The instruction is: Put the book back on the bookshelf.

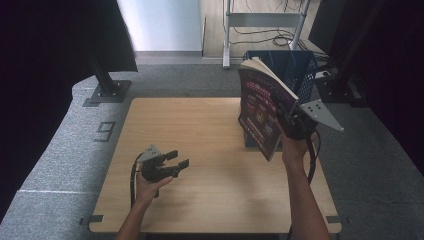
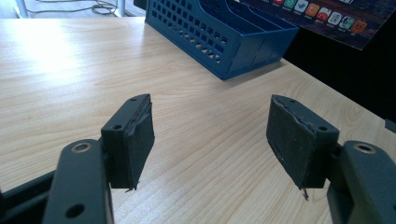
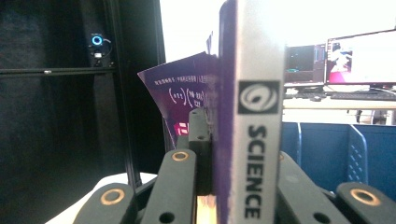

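Observation:
A purple-covered book [image 1: 260, 107] is held upright in the air above the table's right side, my right gripper [image 1: 295, 122] shut on its lower spine edge. In the right gripper view the book's spine [image 3: 254, 140] reads SCIENCE and stands between the two black jaws, its purple cover [image 3: 182, 100] fanning left. Just behind the book stands a blue slotted file rack [image 1: 292, 70]. My left gripper [image 1: 179, 161] hovers low over the table at the left, open and empty. Its two pads [image 2: 133, 140] stand wide apart over bare wood, facing the blue rack [image 2: 219, 37].
The wooden table [image 1: 200, 150] has its front edge near the person's forearms. Black stand bases [image 1: 107, 90] sit on the grey carpet behind the table. Cables [image 1: 265, 32] lie on the floor beyond. Monitors [image 3: 341, 60] on a desk are visible past the book.

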The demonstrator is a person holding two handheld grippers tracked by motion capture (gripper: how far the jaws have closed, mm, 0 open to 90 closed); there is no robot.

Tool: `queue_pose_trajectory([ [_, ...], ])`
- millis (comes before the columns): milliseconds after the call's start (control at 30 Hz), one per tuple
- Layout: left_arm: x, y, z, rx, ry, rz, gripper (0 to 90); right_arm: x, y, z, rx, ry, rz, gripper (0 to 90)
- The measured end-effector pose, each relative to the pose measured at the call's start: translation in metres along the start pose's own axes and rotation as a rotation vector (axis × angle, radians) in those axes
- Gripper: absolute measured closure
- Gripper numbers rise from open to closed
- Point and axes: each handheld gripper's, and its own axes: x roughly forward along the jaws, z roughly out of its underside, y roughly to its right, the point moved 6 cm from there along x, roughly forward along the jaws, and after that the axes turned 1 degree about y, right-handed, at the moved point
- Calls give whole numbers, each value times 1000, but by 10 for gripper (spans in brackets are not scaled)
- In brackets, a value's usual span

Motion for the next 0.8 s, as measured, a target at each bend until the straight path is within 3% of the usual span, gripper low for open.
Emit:
queue_pose_trajectory([
  [800,0,-2,2,-1,-8,-13,322,23,24,10,-31,11,82,815],
])
